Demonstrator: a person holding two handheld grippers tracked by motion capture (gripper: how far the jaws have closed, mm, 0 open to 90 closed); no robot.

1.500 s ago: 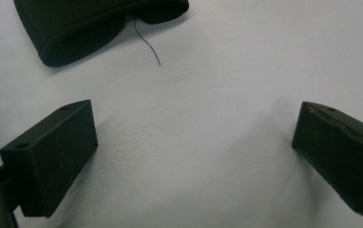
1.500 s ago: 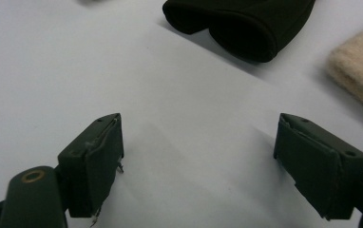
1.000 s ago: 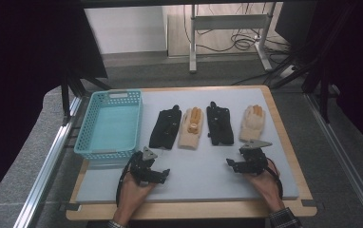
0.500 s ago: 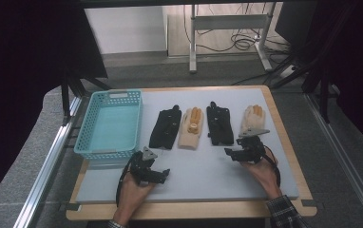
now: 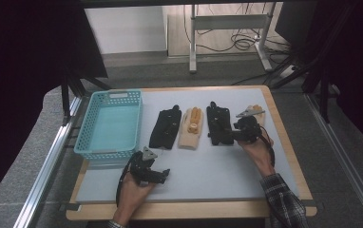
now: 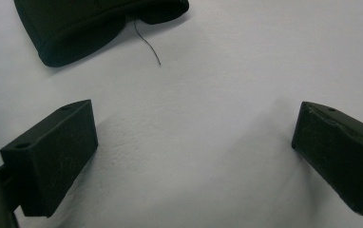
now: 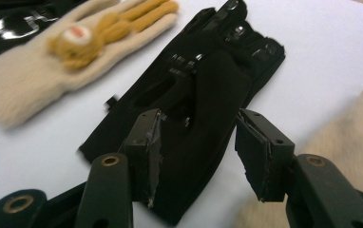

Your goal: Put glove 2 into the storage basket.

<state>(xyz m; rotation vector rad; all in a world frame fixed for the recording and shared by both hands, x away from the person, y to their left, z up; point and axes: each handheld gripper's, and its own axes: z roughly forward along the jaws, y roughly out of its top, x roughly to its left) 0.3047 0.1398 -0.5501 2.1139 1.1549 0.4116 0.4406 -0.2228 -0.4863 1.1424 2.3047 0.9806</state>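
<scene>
From the high view, the right tool has moved up the table from its near edge to the right-hand black glove, likely to carry it toward the blue basket. The left tool stays put. In the left gripper view its jaws stand wide over bare table. In the right gripper view, the jaws have just been narrowing and straddle the glove, half-closed, not yet pinching

Left hand sits low near the person, its left gripper pointing down with jaws spread wide and nothing between them. The right forearm, in a plaid sleeve, stretches forward; the right gripper has just been closing its jaws to about half-way, pads not pressing anything.
</scene>
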